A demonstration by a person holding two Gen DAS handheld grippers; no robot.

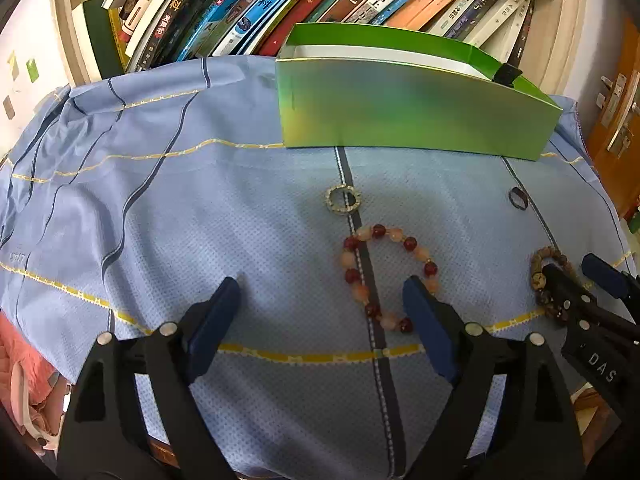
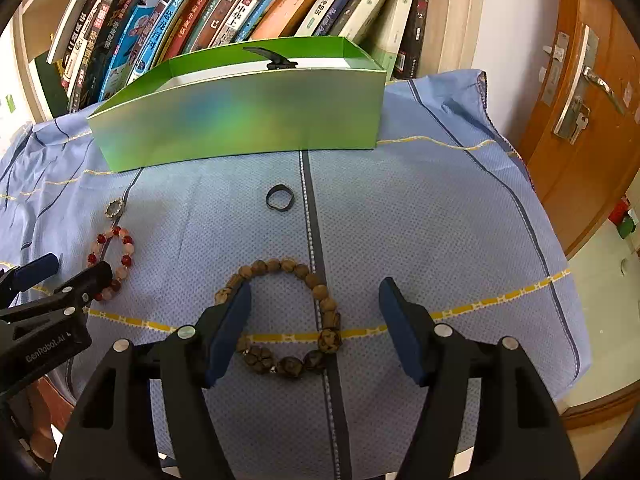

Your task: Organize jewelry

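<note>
A red and pink bead bracelet lies on the blue cloth, its right side under my left gripper's right finger; it also shows in the right wrist view. My left gripper is open and empty above the cloth. A brown wooden bead bracelet lies between the fingers of my open right gripper; it also shows in the left wrist view. A small sparkly ring and a dark ring lie nearer the green box, which holds a black clip.
The blue cloth covers the table. A bookshelf full of books stands right behind the box. A wooden door is at the right. The table's right edge drops off to the floor. Pink fabric lies at lower left.
</note>
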